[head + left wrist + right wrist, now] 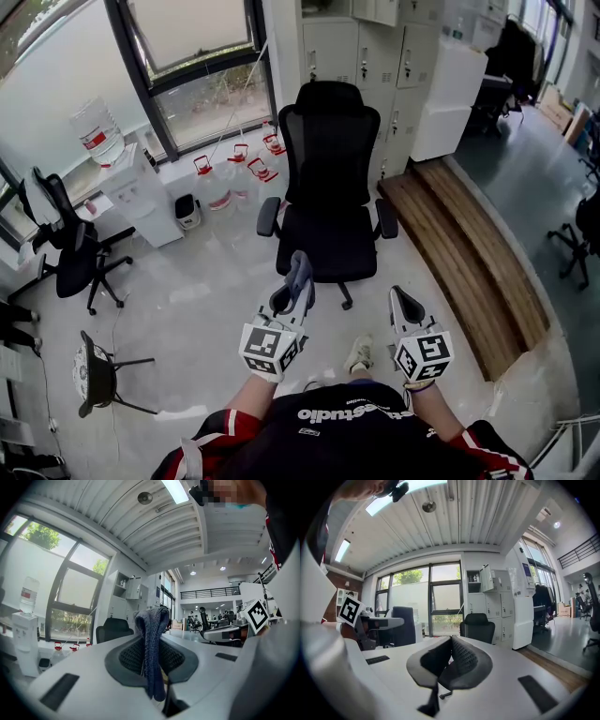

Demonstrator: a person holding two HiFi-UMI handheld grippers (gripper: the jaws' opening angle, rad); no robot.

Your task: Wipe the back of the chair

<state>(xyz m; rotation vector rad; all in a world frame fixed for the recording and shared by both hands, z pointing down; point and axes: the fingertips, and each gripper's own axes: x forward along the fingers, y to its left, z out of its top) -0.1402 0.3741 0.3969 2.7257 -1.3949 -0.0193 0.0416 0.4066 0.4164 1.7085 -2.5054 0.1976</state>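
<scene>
A black mesh office chair (330,178) stands in front of me, its seat turned my way and its back toward the lockers. The back's rear side is hidden. My left gripper (299,267) is held short of the seat's front edge, shut on a folded blue-grey cloth (152,648) that sticks up past the jaw tips. The same chair (114,629) shows small and distant in the left gripper view. To the right, my right gripper (404,300) hangs lower, shut with nothing in it. Its pads meet in the right gripper view (451,644), with the chair (478,626) beyond.
A wooden platform (469,253) runs along the right. White lockers (375,56) stand behind the chair. Left are a water dispenser (131,187), red-capped jugs (234,169), a second black chair (70,248) and a tipped stool (94,375).
</scene>
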